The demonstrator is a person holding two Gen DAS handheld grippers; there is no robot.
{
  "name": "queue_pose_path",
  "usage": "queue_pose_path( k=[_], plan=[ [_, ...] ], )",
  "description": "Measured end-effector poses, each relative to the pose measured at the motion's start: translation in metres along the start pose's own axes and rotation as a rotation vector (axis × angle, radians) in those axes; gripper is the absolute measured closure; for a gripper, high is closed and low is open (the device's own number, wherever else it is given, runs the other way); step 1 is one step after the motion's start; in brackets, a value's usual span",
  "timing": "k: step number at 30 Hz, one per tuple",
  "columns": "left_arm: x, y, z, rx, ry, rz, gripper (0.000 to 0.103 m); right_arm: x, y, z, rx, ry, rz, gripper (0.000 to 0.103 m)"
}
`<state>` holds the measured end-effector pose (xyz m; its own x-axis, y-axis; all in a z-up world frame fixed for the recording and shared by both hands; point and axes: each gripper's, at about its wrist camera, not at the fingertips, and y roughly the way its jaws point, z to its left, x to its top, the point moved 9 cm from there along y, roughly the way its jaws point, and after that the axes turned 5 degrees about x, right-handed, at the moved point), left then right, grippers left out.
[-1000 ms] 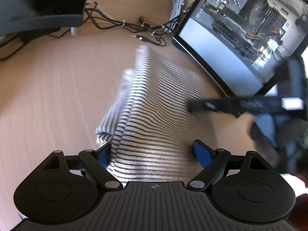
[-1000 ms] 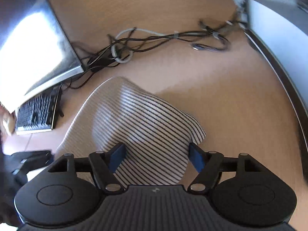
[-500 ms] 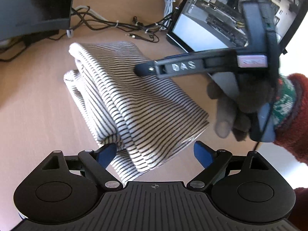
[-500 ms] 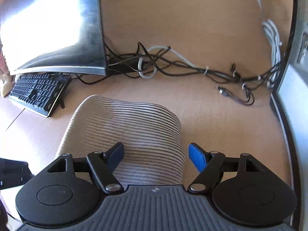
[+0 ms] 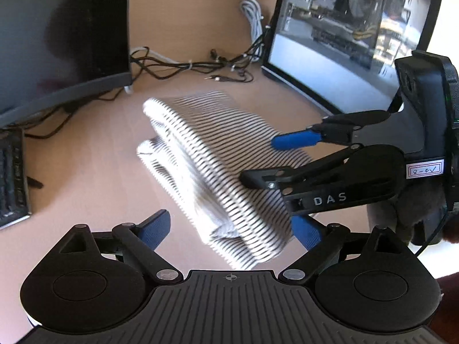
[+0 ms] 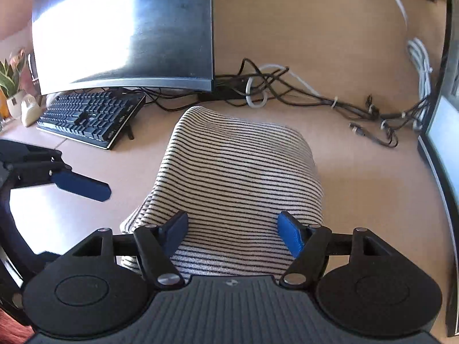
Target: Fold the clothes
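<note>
Two folded layers of striped shirt (image 5: 218, 169) run lengthwise upper left to lower right, both claws (left (image 5: 232, 230), right (image 6: 232, 233)) gaping, gripping nothing, left just widened.

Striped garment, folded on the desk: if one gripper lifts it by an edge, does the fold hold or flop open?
Probably flops: the striped garment is soft knit, with loose stacked layers showing at its side. Likely light for its bulk. It should slide rather than roll on the smooth desk, and could bunch if pushed.

monitors (image 6: 123, 28) flank – cables (image 6: 315, 94) behind (bare desk (image 6: 358, 186))
</note>
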<state>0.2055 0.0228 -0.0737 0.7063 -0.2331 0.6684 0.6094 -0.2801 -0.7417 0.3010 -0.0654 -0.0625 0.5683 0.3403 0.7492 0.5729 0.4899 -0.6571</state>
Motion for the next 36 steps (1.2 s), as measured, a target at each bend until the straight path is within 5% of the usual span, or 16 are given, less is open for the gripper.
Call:
queue_pose_path(
  k=[9,15,19,20,23,29,32,36],
  plan=[
    [0.018,0.005,0.018,0.067,0.054,-0.009,0.007,-0.010,-0.031,0.007,-0.055,-0.004,-0.034,0.034],
    [0.052,0.021,0.051,-0.038,-0.206,-0.033,0.010,-0.042,-0.017,0.028,-0.099,-0.155,0.030,0.031],
    [0.070,0.052,0.063,-0.088,-0.337,0.007,0.021,-0.045,-0.017,0.032,-0.121,-0.168,0.024,0.029],
    [0.071,0.062,0.065,-0.101,-0.367,0.031,0.031,-0.045,-0.018,0.032,-0.120,-0.170,0.024,0.029],
    [0.069,0.082,0.068,-0.154,-0.436,0.085,0.048,-0.040,-0.025,0.031,-0.129,-0.184,0.021,0.029],
    [0.053,0.060,0.079,-0.155,-0.465,0.048,0.043,0.001,-0.046,0.051,-0.106,-0.182,-0.109,0.029],
    [0.036,0.038,0.094,-0.126,-0.487,0.013,0.042,0.005,-0.027,0.068,-0.101,-0.232,-0.099,0.031],
    [0.015,0.018,0.120,-0.056,-0.512,-0.013,0.045,0.012,0.002,0.071,-0.118,-0.198,-0.067,0.051]
  ],
)
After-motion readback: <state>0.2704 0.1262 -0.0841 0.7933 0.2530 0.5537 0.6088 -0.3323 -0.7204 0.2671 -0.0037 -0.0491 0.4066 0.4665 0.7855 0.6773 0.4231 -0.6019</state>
